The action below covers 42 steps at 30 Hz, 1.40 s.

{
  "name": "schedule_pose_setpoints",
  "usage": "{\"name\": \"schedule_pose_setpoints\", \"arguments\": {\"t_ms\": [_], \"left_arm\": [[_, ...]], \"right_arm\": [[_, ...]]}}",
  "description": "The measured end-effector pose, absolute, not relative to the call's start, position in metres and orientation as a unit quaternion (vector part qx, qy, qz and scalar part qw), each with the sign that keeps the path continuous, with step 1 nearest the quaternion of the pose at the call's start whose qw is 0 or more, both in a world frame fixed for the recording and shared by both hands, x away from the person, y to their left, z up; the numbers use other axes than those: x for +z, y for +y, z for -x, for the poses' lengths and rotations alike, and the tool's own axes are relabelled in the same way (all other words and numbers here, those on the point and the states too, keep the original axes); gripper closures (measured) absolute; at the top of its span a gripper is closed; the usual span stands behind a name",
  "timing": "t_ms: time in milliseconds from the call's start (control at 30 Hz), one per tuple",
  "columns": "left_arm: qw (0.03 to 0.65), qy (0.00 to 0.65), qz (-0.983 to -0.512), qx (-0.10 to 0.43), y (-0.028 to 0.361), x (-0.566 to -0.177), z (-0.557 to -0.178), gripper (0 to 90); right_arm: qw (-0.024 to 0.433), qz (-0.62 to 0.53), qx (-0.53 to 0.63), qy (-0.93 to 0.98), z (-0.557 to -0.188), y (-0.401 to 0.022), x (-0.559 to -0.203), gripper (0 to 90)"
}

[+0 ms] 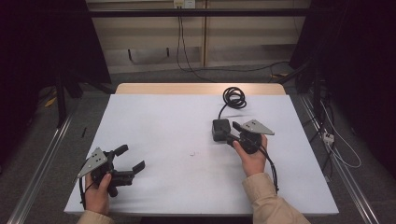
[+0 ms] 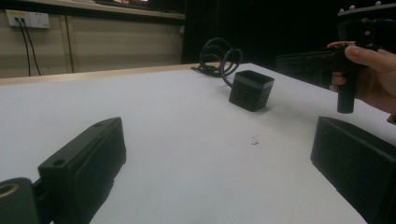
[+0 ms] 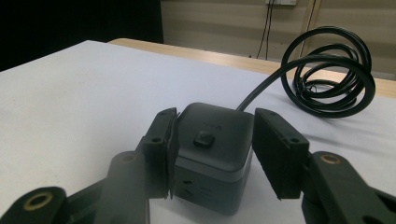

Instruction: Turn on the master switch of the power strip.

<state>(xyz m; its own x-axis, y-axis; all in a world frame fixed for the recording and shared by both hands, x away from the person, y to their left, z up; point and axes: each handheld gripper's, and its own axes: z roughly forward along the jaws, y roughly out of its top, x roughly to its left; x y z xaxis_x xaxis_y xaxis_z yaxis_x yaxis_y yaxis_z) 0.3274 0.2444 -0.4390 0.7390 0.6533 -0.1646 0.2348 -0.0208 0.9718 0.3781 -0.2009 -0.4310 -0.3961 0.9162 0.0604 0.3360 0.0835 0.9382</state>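
High view: the cube point(image 1: 221, 129), a dark socket block, sits right of centre on the table point(image 1: 159, 130), its cord running back to a coil point(image 1: 234, 97) near the far edge. The right gripper point(image 1: 234, 133) is at the cube's near-right side, pointing left and away, so the right hand point(image 1: 252, 156) is far nearer than the left. The left gripper point(image 1: 130, 158) rests near the front-left corner, jaws spread, holding nothing.

Left gripper view: both jaws stand wide apart over bare table; the cube point(image 2: 251, 89) lies well ahead, right of centre.

Right gripper view: the cube point(image 3: 212, 151) sits between the parted jaws. The left jaw seems to touch its side, the right stands just off it, so probably not yet clamped.
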Motion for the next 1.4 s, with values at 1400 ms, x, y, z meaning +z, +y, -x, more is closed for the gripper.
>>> {"name": "schedule_pose_setpoints", "arguments": {"t_ms": [1400], "left_arm": [[0.620,0.318,-0.697,0.168,0.244,-0.440,-0.327,3.1]], "right_arm": [[0.275,-0.465,0.489,0.685,-0.394,-0.199,-0.427,74.8]]}}
